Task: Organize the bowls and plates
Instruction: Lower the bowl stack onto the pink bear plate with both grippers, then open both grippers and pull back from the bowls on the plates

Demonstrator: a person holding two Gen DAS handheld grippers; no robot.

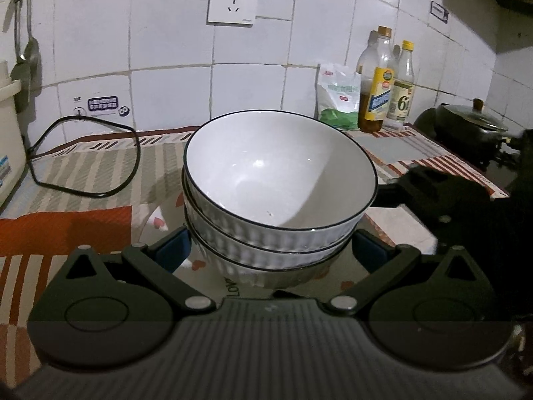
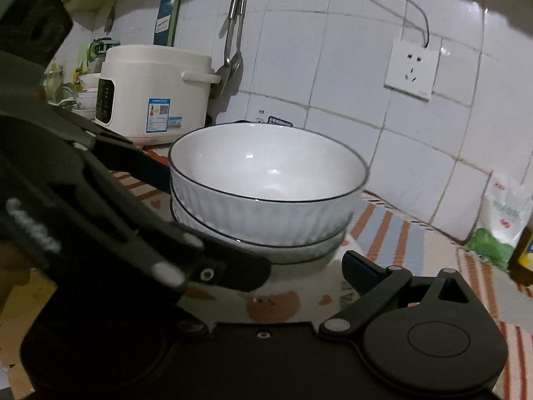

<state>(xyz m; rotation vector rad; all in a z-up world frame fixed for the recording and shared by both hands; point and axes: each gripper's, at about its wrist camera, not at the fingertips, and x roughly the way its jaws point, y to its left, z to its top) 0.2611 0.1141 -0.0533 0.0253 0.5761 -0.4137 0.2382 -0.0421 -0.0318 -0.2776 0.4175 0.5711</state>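
The left gripper (image 1: pixel 271 250) is spread wide, its blue pads flanking the base of the stack of bowls (image 1: pixel 276 200) on the patterned cloth (image 1: pixel 83 173). The right gripper (image 2: pixel 266 260) is also spread, its left finger hidden behind the other tool. Farther back stand a rice cooker (image 2: pixel 153 90) and bottles (image 1: pixel 376 80) against the tiled wall (image 1: pixel 166 33).

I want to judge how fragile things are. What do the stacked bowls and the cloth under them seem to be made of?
The stacked bowls look like glazed ceramic or porcelain: glossy white insides with bright highlights, ribbed outer walls, thin dark rims. Melamine cannot be excluded. The cloth looks like a printed plastic or oilcloth cover, judging by its smooth, slightly shiny striped surface; woven fabric remains possible.
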